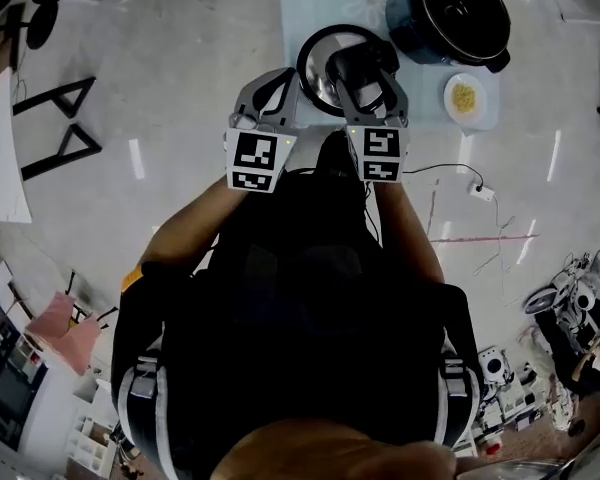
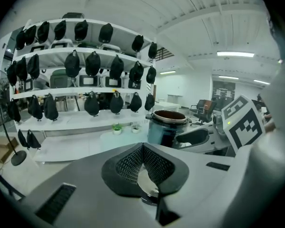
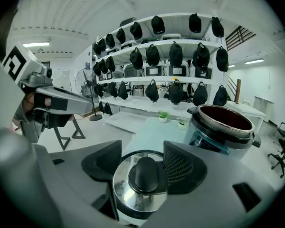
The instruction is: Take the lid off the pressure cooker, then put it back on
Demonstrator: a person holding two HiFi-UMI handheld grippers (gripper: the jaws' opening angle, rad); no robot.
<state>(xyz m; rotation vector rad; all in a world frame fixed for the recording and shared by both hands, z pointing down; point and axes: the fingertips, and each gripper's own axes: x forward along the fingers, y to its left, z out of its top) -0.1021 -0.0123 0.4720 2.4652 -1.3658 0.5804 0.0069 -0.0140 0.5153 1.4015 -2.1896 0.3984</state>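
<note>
The steel lid with its black rim lies flat on the pale blue table, left of the open black pressure cooker. My right gripper hangs over the lid's middle. In the right gripper view the gripper is open, its pads either side of the black knob with a gap on both sides. My left gripper sits at the lid's left rim. In the left gripper view the gripper has its fingertips together; a bit of shiny lid shows behind them.
A small white bowl with yellow contents stands right of the lid, in front of the cooker. Two small potted plants stand at the table's far end. Shelves of black bags line the wall beyond. Black stands are on the floor at left.
</note>
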